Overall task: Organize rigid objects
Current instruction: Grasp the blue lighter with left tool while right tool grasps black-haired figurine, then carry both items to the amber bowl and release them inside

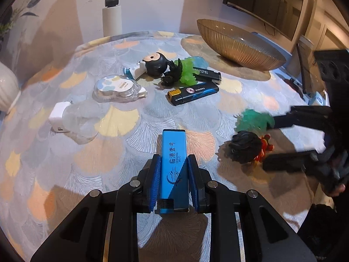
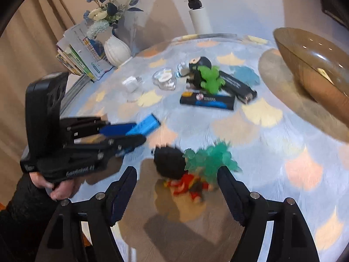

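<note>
- Left tongs [image 1: 173, 168]: clamped narrow on a light-blue lighter [image 1: 173, 163], which juts forward from between the blue pads just above the patterned tabletop [image 1: 65, 152].
- Ahead of the left tongs: a black-and-blue lighter [image 1: 193, 93] beside a bright green toy [image 1: 186, 71].
- Right tongs [image 2: 176, 183]: spread wide, touching nothing; a black-haired red figurine [image 2: 174, 170] and a teal toy [image 2: 209, 159] lie between the tips.
- Far right: a ribbed amber bowl [image 2: 316, 65].

We see a round table [image 1: 65, 163] under a fan-patterned cloth, plain pale walls [image 1: 148, 4] beyond, beige curtains [image 2: 24, 43] far left, and a dark wall-mounted screen [image 1: 266, 2] far right.
</note>
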Demonstrator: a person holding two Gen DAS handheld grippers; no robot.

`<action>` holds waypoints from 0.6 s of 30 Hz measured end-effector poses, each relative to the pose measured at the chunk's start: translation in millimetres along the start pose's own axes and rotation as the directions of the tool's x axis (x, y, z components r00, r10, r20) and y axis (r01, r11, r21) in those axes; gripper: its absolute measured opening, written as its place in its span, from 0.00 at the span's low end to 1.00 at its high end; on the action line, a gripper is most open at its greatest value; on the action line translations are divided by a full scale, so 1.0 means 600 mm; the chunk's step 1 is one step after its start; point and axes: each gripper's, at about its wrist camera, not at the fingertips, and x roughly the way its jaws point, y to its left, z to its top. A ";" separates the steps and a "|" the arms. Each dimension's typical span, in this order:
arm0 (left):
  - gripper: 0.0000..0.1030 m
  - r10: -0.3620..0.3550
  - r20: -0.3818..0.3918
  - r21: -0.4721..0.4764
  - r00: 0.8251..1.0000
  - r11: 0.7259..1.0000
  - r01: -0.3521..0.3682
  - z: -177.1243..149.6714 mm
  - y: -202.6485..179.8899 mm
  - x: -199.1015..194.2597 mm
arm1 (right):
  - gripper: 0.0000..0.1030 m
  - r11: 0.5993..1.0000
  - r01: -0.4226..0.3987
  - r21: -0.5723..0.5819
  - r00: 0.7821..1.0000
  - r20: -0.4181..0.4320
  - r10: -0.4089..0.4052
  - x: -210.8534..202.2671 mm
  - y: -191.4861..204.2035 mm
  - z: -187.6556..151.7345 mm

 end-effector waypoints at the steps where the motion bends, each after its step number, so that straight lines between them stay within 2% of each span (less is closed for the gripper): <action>1: 0.21 -0.008 0.003 -0.006 1.000 1.000 0.008 -0.001 0.002 0.000 | 0.73 1.000 0.001 0.008 1.000 0.017 -0.001 -0.001 -0.004 0.007; 3: 0.21 -0.014 0.005 -0.012 1.000 1.000 0.014 -0.003 0.004 -0.001 | 0.73 0.997 0.056 0.049 0.994 0.092 -0.061 -0.006 -0.025 0.023; 4: 0.21 -0.012 0.006 -0.011 1.000 1.000 0.012 -0.003 0.004 -0.002 | 0.73 0.991 0.092 0.098 0.990 0.097 -0.101 -0.007 -0.042 0.027; 7: 0.23 -0.011 0.006 -0.004 1.000 1.000 0.011 -0.002 0.003 -0.002 | 0.73 0.992 -0.009 0.123 0.997 0.076 0.000 -0.014 -0.057 0.012; 10: 0.34 -0.020 0.002 0.012 1.000 1.000 0.020 -0.001 -0.003 0.000 | 0.73 1.000 -0.006 0.001 0.999 0.035 0.006 -0.023 -0.025 -0.021; 13: 0.35 0.021 0.001 0.042 1.000 0.999 -0.021 0.000 -0.016 0.002 | 0.73 0.990 0.081 -0.116 0.996 -0.019 -0.084 0.002 0.010 -0.031; 15: 0.35 0.039 0.002 0.046 0.999 0.998 -0.040 -0.001 -0.020 0.003 | 0.72 0.984 0.101 -0.149 0.994 -0.020 -0.106 0.013 0.014 -0.028; 16: 0.35 0.045 0.002 0.044 0.999 0.998 -0.045 0.000 -0.021 0.003 | 0.65 0.980 0.108 -0.165 0.993 -0.020 -0.113 0.019 0.020 -0.021; 17: 0.34 0.051 0.003 0.041 0.999 0.998 -0.052 0.000 -0.022 0.003 | 0.55 0.976 0.120 -0.183 0.992 -0.024 -0.126 0.029 0.028 -0.013; 18: 0.32 0.061 0.005 0.038 0.998 0.997 -0.061 -0.001 -0.024 0.002 | 0.50 0.973 0.129 -0.191 0.990 -0.028 -0.137 0.033 0.030 -0.011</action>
